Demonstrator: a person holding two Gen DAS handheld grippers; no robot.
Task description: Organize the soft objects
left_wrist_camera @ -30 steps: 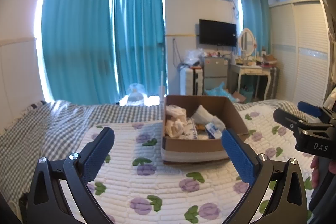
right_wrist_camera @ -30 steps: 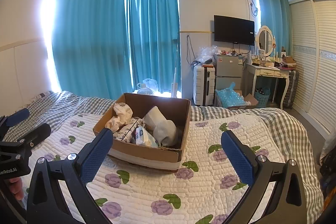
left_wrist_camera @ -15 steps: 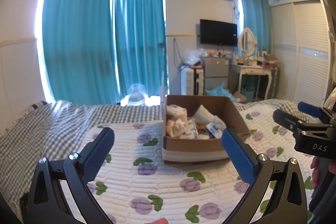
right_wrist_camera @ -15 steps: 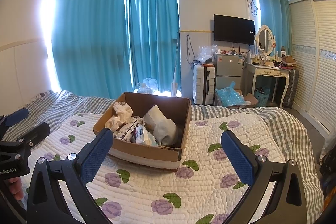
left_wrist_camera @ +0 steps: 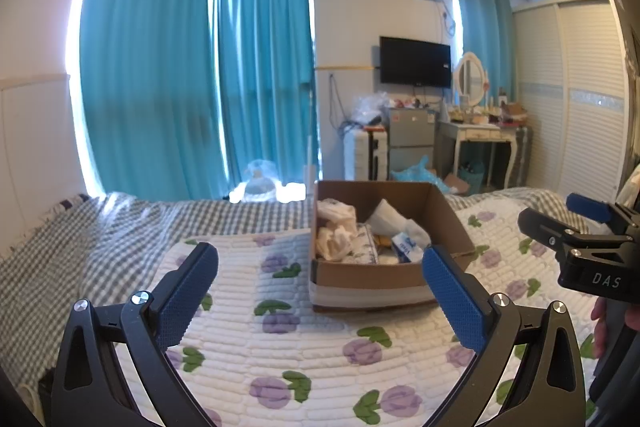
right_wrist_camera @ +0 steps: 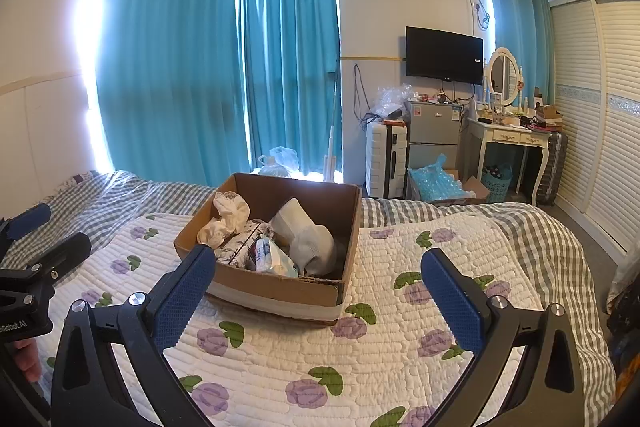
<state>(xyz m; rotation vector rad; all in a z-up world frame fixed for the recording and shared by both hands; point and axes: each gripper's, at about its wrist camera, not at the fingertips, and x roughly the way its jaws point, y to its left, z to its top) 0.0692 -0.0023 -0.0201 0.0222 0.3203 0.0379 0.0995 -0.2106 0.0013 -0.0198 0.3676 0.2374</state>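
A brown cardboard box [left_wrist_camera: 372,277] [right_wrist_camera: 280,289] sits on the flowered quilt [left_wrist_camera: 288,339] [right_wrist_camera: 400,347] of a bed. It holds several soft items: cream cloth [right_wrist_camera: 228,215], white socks [right_wrist_camera: 312,239], a patterned fabric bundle [right_wrist_camera: 240,247] and a blue-white packet [right_wrist_camera: 272,259]. My left gripper [left_wrist_camera: 320,295] is open and empty, held above the quilt in front of the box. My right gripper [right_wrist_camera: 318,297] is open and empty, also in front of the box. The right gripper shows at the right edge of the left wrist view [left_wrist_camera: 576,231], and the left gripper at the left edge of the right wrist view [right_wrist_camera: 36,247].
A grey checked blanket [right_wrist_camera: 520,227] covers the bed beyond the quilt. Teal curtains [right_wrist_camera: 200,67] hang behind the bed. A suitcase [right_wrist_camera: 386,159], small fridge [right_wrist_camera: 434,131], dressing table [right_wrist_camera: 512,139] and wardrobe [right_wrist_camera: 600,107] stand at the right.
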